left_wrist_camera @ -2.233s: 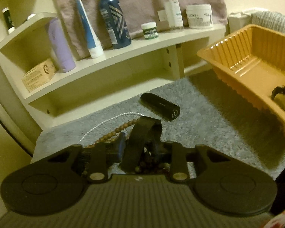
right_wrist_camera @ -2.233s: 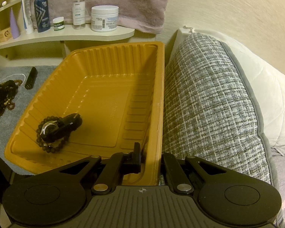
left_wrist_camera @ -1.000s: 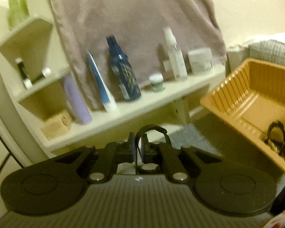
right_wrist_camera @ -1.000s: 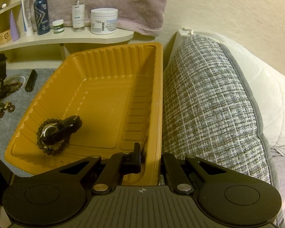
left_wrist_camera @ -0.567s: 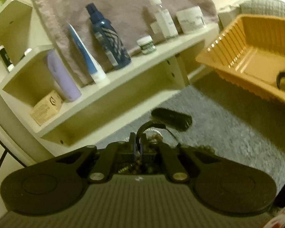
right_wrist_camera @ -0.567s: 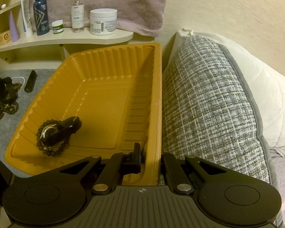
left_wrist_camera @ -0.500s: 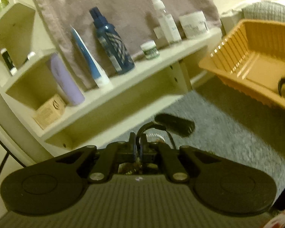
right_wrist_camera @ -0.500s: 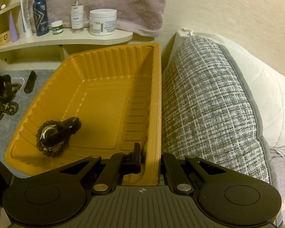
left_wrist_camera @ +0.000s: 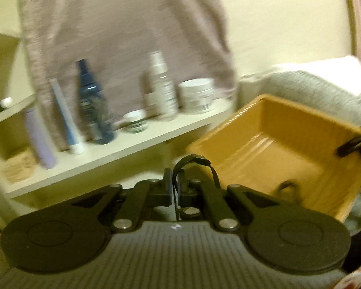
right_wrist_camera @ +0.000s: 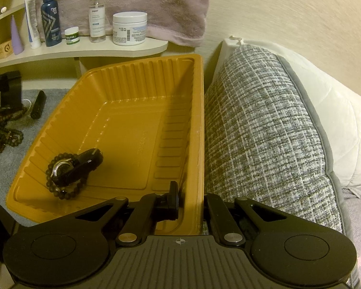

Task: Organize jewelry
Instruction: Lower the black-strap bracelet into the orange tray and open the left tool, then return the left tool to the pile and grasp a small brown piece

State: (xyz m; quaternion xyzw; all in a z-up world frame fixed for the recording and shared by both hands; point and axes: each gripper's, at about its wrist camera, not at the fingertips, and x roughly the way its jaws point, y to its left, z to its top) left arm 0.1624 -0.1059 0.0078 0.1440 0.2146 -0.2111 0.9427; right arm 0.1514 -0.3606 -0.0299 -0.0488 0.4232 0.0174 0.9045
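Left gripper pinched shut on a thin black strap, which loops up and right over the tray's near-left corner. Blurry view. Right gripper clamped on the tray's near wall, one finger inside, other outside against the pillow. In the tray, near-left: bead bracelet with a black watch lying on it. Left of the tray, on grey mat: brown bead strands, and a black tube close to the tray rim. Behind the tray: shelf with bottles and jars, towel hanging behind it.
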